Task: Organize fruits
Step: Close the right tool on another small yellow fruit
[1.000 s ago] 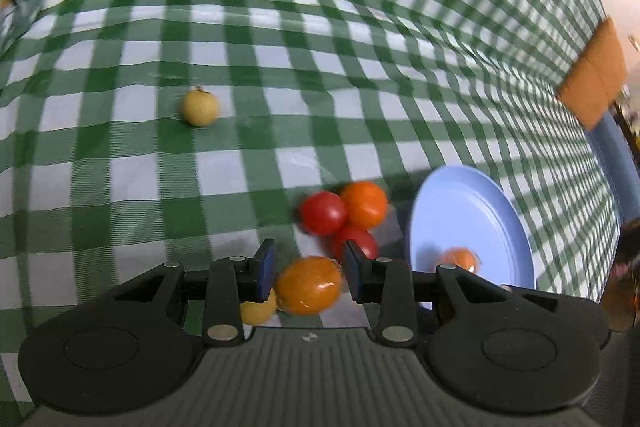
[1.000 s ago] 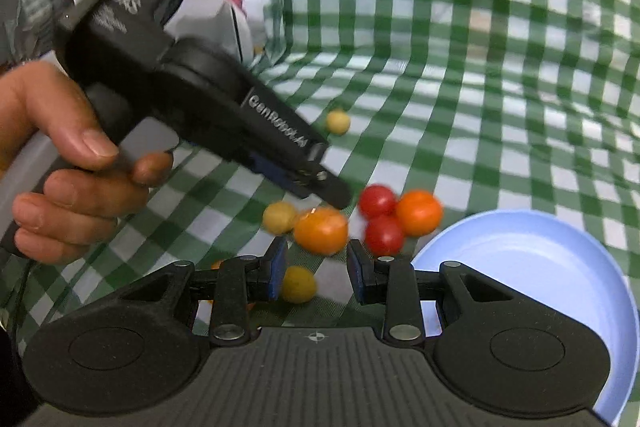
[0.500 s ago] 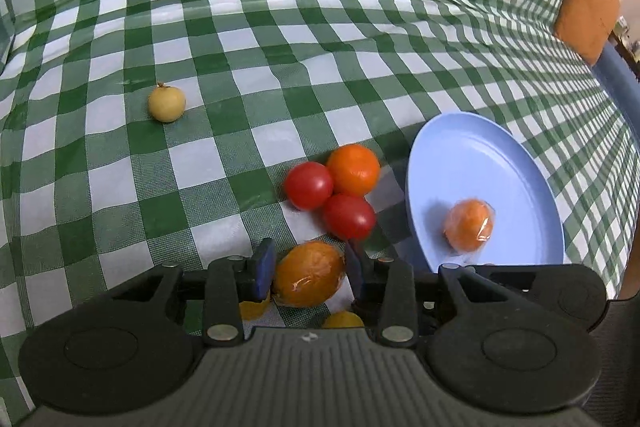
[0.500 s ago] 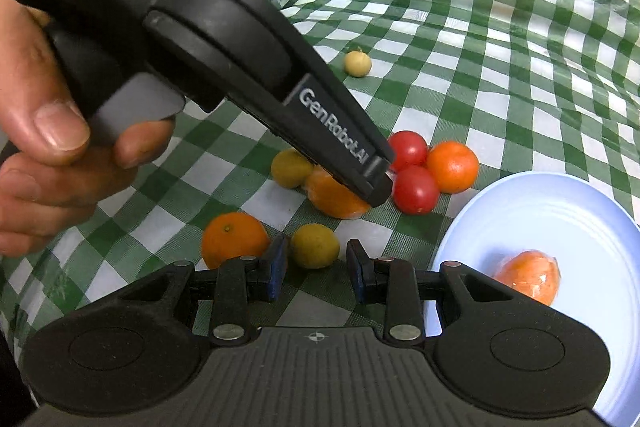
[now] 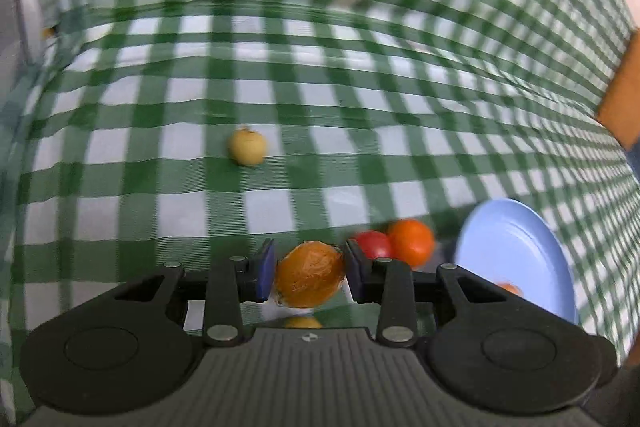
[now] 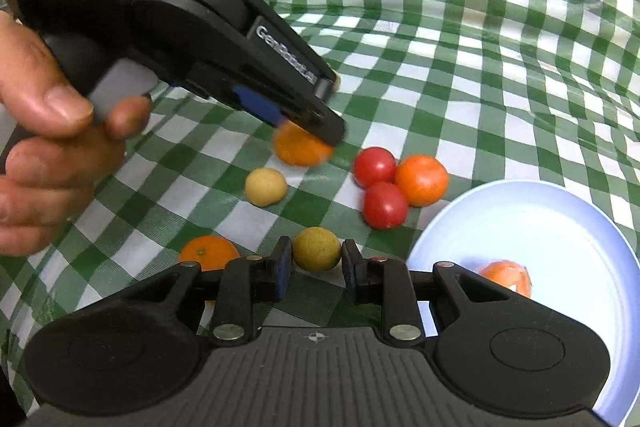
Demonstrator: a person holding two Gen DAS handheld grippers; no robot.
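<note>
My left gripper (image 5: 310, 273) is shut on a plastic-wrapped orange fruit (image 5: 309, 279) and holds it above the checked cloth; it also shows in the right wrist view (image 6: 304, 131), with the wrapped fruit (image 6: 300, 151) under its tip. My right gripper (image 6: 314, 269) is open, with a yellow-green round fruit (image 6: 317, 249) between its fingertips on the cloth. A blue plate (image 6: 560, 227) at the right holds one wrapped orange fruit (image 6: 508, 277). Two red tomatoes (image 6: 374, 167) and an orange tomato (image 6: 421, 179) lie left of the plate.
A pale yellow fruit (image 6: 266, 187) and an orange (image 6: 208, 253) lie on the green-checked cloth (image 6: 480, 67). Another pale fruit (image 5: 247, 147) lies farther off in the left wrist view. The plate (image 5: 516, 259) is at the right there.
My left gripper has lifted the wrapped orange fruit off the cloth and tilted up. The right gripper has edged toward the yellow-green fruit.
</note>
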